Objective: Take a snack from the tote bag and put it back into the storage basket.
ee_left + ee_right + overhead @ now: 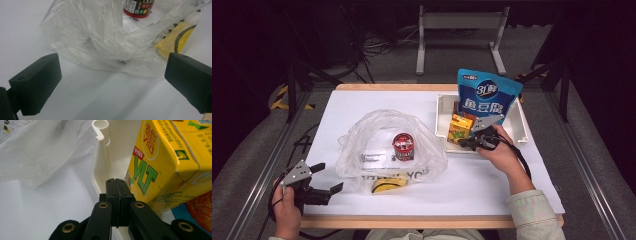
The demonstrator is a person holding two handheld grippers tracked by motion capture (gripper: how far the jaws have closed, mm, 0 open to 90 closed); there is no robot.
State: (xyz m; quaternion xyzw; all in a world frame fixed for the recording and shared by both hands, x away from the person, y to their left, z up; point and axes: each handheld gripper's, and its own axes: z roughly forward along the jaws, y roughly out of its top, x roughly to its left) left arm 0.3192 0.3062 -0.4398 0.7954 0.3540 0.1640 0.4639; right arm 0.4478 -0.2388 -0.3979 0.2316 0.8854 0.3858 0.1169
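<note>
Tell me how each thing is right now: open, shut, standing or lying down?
Left claw: open, nothing between its jaws.
Right claw: shut, empty, beside the carton.
Clear crinkly plastic bag: lying open.
Small red round can: upright inside the bag.
Yellow drink carton: standing in the white plastic tray.
Blue snack pouch: upright, sealed.

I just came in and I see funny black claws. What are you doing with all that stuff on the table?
A person holds a gripper in each hand. The right gripper is shut with nothing between its jaws, at the corner of the white tray right beside the yellow drink carton. A blue snack pouch stands in the tray too. The left gripper is open, near a clear plastic bag that has a red can and a yellow packet in it.
</note>
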